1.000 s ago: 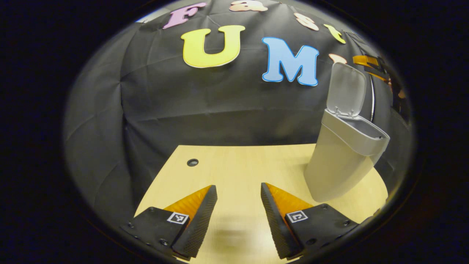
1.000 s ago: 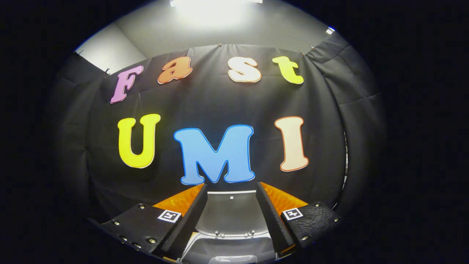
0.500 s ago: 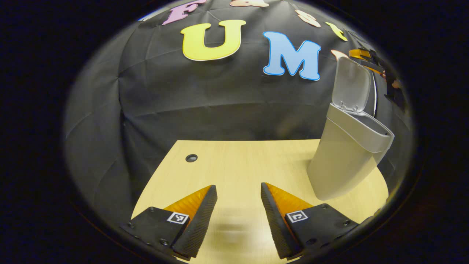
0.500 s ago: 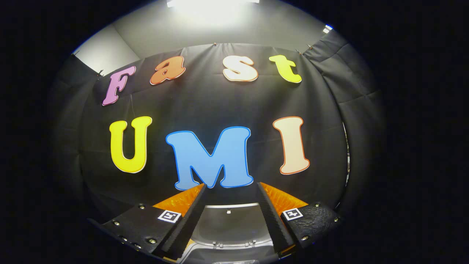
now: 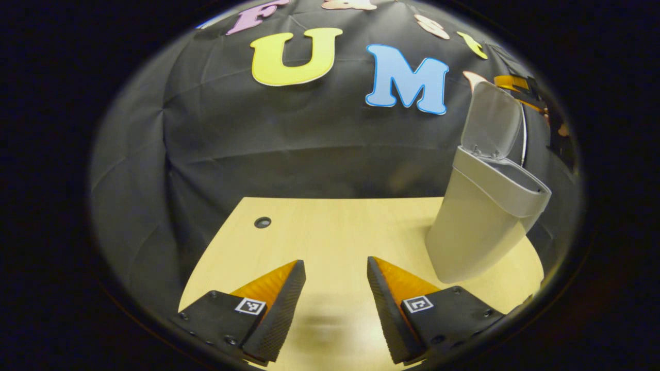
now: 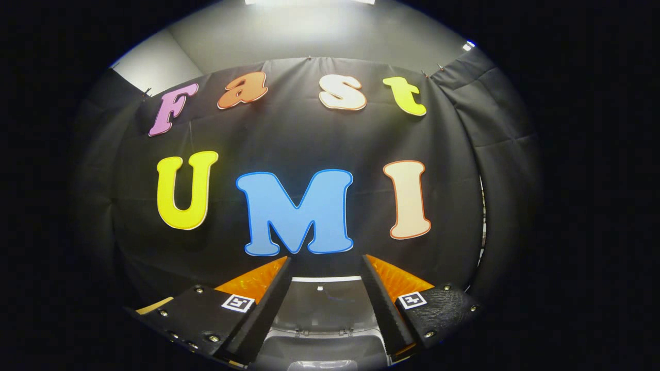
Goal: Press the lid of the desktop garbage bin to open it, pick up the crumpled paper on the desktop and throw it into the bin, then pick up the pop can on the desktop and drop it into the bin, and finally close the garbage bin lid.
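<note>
In the left gripper view, the left tongs (image 5: pixel 336 268) stand wide apart and hold nothing, hovering over the pale wooden bench (image 5: pixel 330 226). The garbage bin (image 5: pixel 477 226) stands on the bench ahead and to the right of these tongs, well apart from both fingers. Its lid (image 5: pixel 491 121) is swung up and stands nearly upright behind the mouth, so the bin is open. A small dark round hole (image 5: pixel 262 222) sits in the bench, ahead and to the left of the tongs. Behind the raised lid, at the far right edge, part of the other tongs and the hand holding them can be made out, too small to tell more.

In the right gripper view, the right tongs (image 6: pixel 326 265) are also spread wide and hold nothing. The open garbage bin (image 6: pixel 319 350) lies just below them, with the raised lid (image 6: pixel 322 304) showing between the two fingers, close ahead. Neither finger touches the lid or the bin rim.
</note>
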`<control>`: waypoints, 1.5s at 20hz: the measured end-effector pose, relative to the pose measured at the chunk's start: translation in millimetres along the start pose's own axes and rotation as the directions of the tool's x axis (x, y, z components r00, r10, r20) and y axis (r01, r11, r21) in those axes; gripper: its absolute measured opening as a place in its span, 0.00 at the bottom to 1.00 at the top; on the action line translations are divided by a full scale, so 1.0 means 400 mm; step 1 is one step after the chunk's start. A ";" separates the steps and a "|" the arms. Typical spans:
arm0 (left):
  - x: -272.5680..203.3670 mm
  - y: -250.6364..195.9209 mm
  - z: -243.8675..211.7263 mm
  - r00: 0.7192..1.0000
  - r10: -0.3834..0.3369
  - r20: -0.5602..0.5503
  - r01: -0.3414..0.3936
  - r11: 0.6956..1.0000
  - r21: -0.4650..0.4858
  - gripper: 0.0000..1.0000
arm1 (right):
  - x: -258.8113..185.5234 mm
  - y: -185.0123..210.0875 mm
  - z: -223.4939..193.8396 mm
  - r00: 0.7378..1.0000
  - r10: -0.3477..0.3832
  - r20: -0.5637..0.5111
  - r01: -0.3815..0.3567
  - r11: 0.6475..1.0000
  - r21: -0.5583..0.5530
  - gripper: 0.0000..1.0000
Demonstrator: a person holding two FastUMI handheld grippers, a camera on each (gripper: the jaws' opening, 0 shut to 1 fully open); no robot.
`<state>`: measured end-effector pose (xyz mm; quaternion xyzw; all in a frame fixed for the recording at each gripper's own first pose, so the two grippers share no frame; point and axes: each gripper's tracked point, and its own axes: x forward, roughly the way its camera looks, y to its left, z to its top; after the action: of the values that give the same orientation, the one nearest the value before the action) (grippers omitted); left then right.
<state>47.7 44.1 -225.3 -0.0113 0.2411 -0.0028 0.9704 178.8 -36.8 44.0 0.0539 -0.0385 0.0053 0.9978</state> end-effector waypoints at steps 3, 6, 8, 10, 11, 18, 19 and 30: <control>-0.010 -0.009 0.010 1.000 -0.007 0.011 0.007 1.000 0.003 0.81 | -0.040 0.001 -0.013 1.000 0.006 -0.012 -0.006 1.000 -0.004 0.86; -0.027 -0.017 0.022 1.000 -0.016 0.024 0.015 1.000 0.008 0.82 | -0.077 0.001 -0.031 0.999 0.011 -0.032 -0.011 1.000 -0.005 0.86; -0.040 -0.025 0.026 0.999 -0.020 0.031 0.019 1.000 0.011 0.82 | -0.106 0.000 -0.045 0.999 0.011 -0.050 -0.012 1.000 -0.010 0.86; -0.054 -0.032 0.028 0.999 -0.024 0.037 0.024 1.000 0.015 0.82 | -0.133 -0.002 -0.060 0.998 0.012 -0.069 -0.013 1.000 -0.009 0.86; -0.062 -0.033 0.027 0.999 -0.025 0.039 0.025 1.000 0.018 0.87 | -0.146 -0.001 -0.067 0.997 0.014 -0.078 -0.015 1.000 -0.007 0.86; -0.088 -0.044 0.014 0.999 -0.029 0.040 0.028 0.999 0.015 0.82 | -0.214 -0.003 -0.170 0.977 0.031 -0.210 -0.023 0.999 0.039 0.86; -0.092 -0.045 0.012 0.999 -0.029 0.040 0.028 1.000 0.012 0.82 | -0.222 -0.007 -0.203 0.957 0.043 -0.287 -0.027 0.998 0.062 0.86; -0.117 0.003 -0.023 1.000 0.005 0.026 -0.004 1.000 -0.023 0.82 | -0.260 0.018 -0.393 0.899 0.065 -0.433 -0.009 0.991 0.130 0.86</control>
<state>2.0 45.5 -211.6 -0.0216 0.2286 0.0023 0.9733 87.1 -13.5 -119.3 0.1129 0.1853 0.0385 0.9754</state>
